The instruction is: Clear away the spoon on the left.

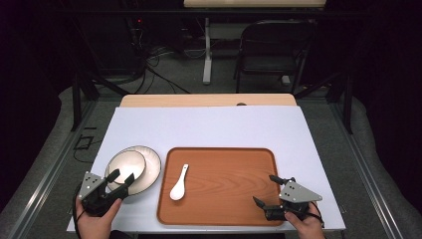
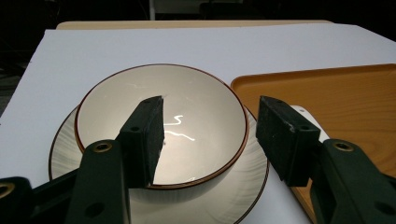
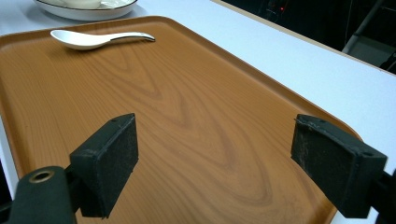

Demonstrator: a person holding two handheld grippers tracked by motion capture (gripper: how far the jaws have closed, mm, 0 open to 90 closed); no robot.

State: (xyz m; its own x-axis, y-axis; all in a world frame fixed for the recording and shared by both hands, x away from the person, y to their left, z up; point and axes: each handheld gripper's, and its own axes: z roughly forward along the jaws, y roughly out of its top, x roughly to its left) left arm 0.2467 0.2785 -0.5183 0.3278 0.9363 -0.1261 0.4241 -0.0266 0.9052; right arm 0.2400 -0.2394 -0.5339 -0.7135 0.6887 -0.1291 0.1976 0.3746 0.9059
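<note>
The left tool [image 1: 121,178] hovered at the near rim of a cream bowl [image 1: 126,165], its jaws spread apart. In the left gripper view, one jaw reached over the bowl's rim above the inside, while the other stood outside the rim on the tray side, so the near wall of the bowl [image 2: 187,112] lay between them; whether either pad touched it could not be told. The bowl had a thin dark red edge and sat on a larger pale plate [image 1: 152,169], toward the plate's left part. Both stood on the white-covered desk [image 1: 209,127], at its near left, with the plate just beside the left edge of a wooden tray [image 1: 234,174].

A white spoon [image 1: 178,183] lay on the tray's left part, its scoop toward the person and its handle pointing away.

The right tool [image 1: 266,190] was held low over the tray's near right corner, jaws wide apart with nothing between them, well apart from the spoon. In the right gripper view the bare wood of the tray [image 3: 187,116] ran out ahead of the jaws to the spoon [image 3: 93,39].
</note>
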